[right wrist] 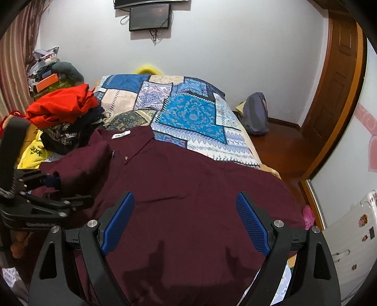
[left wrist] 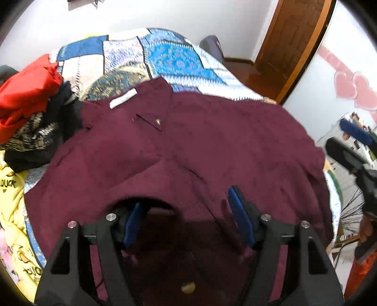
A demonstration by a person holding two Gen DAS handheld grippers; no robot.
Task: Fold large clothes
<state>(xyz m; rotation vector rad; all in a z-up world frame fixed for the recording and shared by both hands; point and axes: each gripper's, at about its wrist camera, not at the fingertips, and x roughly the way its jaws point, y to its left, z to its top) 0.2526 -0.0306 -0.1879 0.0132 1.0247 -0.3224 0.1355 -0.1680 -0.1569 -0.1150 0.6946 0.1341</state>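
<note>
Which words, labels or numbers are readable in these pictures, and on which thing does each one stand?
"DUCK", partly hidden: black print on the yellow garment.
White collar label of the maroon shirt: print too small to read.
Wall screen: nothing readable.
No other text can be read.

Maroon shirts: one (right wrist: 179,188), spread over the near end of the bed (right wrist: 195,113).
White neck labels on that shirt: one (right wrist: 121,134).
Collar buttons that show: one (left wrist: 158,121).
Loose garments piled at the bed's left edge: three that can be told apart, one red (right wrist: 61,106), one dark and patterned (right wrist: 63,136), one yellow with print (right wrist: 33,150); more may lie beneath.
Grippers: two, the left gripper (left wrist: 186,216) and the right gripper (right wrist: 186,221).
Blue pads per gripper: two.
Wall screens: two (right wrist: 150,17).
Bags on the floor: one (right wrist: 255,113).
Wooden doors: one (right wrist: 334,94).
</note>
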